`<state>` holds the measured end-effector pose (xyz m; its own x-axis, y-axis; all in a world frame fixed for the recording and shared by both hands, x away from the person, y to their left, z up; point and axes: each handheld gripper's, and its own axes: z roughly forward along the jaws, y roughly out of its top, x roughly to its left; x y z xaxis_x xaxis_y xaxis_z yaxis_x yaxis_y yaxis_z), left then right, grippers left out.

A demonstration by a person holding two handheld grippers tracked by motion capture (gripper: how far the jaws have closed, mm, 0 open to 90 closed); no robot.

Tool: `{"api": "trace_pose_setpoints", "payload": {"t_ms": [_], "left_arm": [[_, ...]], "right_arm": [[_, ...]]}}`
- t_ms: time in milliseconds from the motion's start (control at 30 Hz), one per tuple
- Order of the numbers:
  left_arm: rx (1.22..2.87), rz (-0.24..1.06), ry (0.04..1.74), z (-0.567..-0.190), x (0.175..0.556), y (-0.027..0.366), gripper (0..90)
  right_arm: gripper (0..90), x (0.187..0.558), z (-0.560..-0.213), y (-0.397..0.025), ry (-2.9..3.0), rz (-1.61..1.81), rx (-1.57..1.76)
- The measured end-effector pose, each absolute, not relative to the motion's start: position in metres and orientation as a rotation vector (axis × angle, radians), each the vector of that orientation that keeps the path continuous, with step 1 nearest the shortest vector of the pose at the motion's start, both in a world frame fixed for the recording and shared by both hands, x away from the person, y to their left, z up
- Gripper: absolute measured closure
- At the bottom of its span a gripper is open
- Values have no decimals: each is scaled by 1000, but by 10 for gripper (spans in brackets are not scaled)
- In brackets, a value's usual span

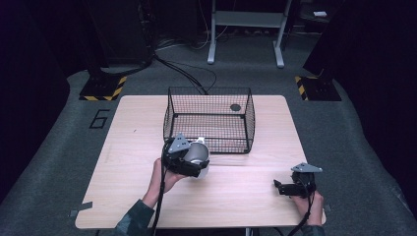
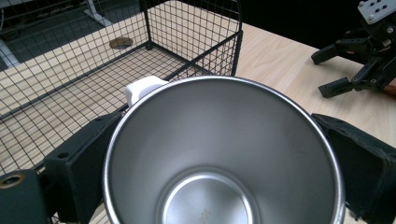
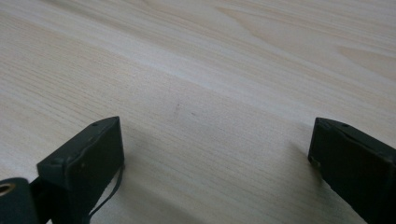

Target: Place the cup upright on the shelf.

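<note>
A steel mug (image 2: 224,154) with a white handle (image 2: 142,88) sits between the jaws of my left gripper (image 2: 219,158), which is shut on it; its open mouth faces the camera and the inside is bare. From above, the mug (image 1: 198,155) and the left gripper (image 1: 189,160) hang just in front of the black wire basket (image 1: 209,120). My right gripper (image 1: 281,187) rests low at the table's front right, open, with only bare wood between its jaws (image 3: 215,149). The same right gripper (image 2: 359,60) appears far off in the left gripper view.
The wire basket (image 2: 140,60) stands at the middle back of the light wooden table (image 1: 133,162) with nothing inside. A round cable hole (image 1: 235,107) lies under its far side. Beyond the table are grey carpet, cables and a white frame's legs (image 1: 246,29).
</note>
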<state>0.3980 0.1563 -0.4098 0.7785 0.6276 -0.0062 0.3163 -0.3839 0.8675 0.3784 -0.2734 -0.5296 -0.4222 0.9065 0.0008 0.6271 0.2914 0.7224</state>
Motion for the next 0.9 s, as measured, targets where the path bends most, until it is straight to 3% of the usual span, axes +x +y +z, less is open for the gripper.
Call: {"api": "trace_pose_setpoints", "payload": {"t_ms": [900], "left_arm": [[1967, 424, 675, -371, 415, 158, 62]], "right_arm": [[30, 378, -530, -273, 2155, 921, 1375]]}}
